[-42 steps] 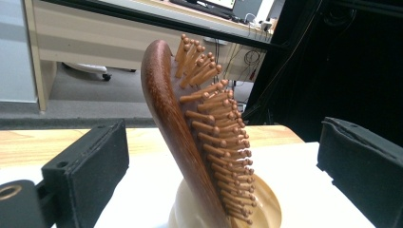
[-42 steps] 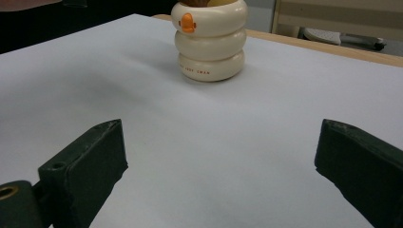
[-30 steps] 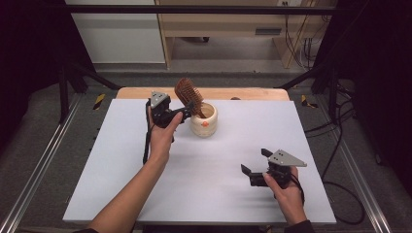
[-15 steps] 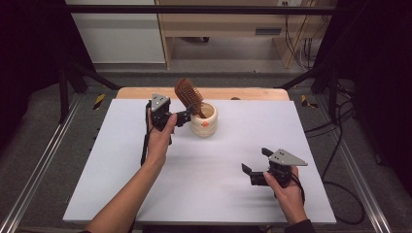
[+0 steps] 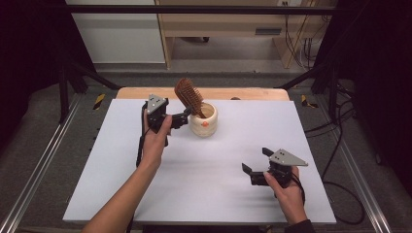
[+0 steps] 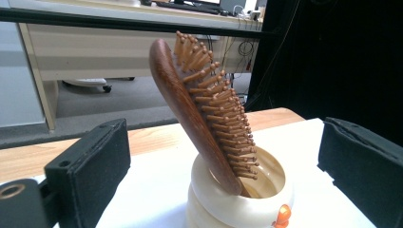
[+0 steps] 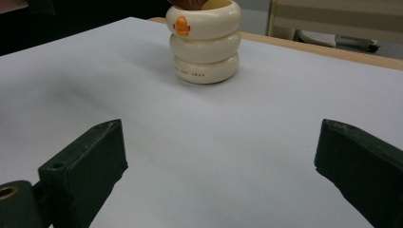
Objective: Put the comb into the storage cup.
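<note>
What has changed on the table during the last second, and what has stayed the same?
Almost nothing visibly changed. The left tool stays open beside the cup, touching nothing, with only a tiny shift of the hand. The hairbrush still leans in the cup. The right tool rests open on the white table as before.

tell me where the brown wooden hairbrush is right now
In the high view, the brown wooden hairbrush stands tilted in the cream ringed ceramic cup at the table's far middle, beside the left gripper.
</note>
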The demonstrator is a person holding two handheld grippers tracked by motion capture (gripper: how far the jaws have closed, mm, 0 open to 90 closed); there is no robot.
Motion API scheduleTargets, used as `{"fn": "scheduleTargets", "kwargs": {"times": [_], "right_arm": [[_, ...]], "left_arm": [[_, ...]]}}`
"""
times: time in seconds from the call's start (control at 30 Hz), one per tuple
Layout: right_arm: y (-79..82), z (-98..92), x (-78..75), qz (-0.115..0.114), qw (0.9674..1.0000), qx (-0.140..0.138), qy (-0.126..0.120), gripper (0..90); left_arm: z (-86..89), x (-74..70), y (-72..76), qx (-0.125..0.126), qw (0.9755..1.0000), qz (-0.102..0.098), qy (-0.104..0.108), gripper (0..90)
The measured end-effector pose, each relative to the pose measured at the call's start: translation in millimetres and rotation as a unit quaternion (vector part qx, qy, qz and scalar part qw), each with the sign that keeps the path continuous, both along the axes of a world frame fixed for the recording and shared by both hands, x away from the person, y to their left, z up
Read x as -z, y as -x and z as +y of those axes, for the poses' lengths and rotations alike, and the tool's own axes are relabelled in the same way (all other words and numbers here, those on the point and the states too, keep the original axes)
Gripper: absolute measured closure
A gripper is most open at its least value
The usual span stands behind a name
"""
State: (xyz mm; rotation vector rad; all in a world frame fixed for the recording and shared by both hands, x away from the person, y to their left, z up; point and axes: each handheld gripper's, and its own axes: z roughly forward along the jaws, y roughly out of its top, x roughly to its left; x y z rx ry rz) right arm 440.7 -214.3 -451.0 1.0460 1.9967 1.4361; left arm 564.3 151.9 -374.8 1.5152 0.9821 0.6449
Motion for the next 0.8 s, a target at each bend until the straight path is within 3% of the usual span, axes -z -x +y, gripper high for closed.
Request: {"fn": "scheduleTargets", "kwargs": {"times": [0.13, 0.23, 0.4, 0.57, 0.8], "right_arm": [[0.2, 0.5, -0.1, 0.0, 1.0, -0.001, 0.001, 3.6], [0.0, 0.9, -0.1, -0.001, 1.0, -0.001, 0.001, 3.6], [0.2, 0.9, -0.9, -0.003, 1.0, -0.001, 0.0, 3.6], [0.4, 0.7, -1.4, -0.003, 1.0, 0.0, 0.001, 3.6], [0.4, 0.6, -1.5, -0.004, 1.0, 0.001, -0.002, 3.6]], "left_arm": [[5.0, -2.6, 4.2, 0.001, 1.0, -0.006, -0.004, 3.4], [6.4, -5.2, 9.0, 0.009, 0.9991, -0.024, -0.035, 3.4], [12.0, -8.5, 14.0, 0.017, 0.999, -0.027, -0.031, 3.2], [19.4, -11.6, 17.1, 0.016, 0.9984, -0.033, -0.043, 3.2], [33.3, -15.0, 25.1, 0.015, 0.9985, -0.028, -0.044, 3.2]]}}
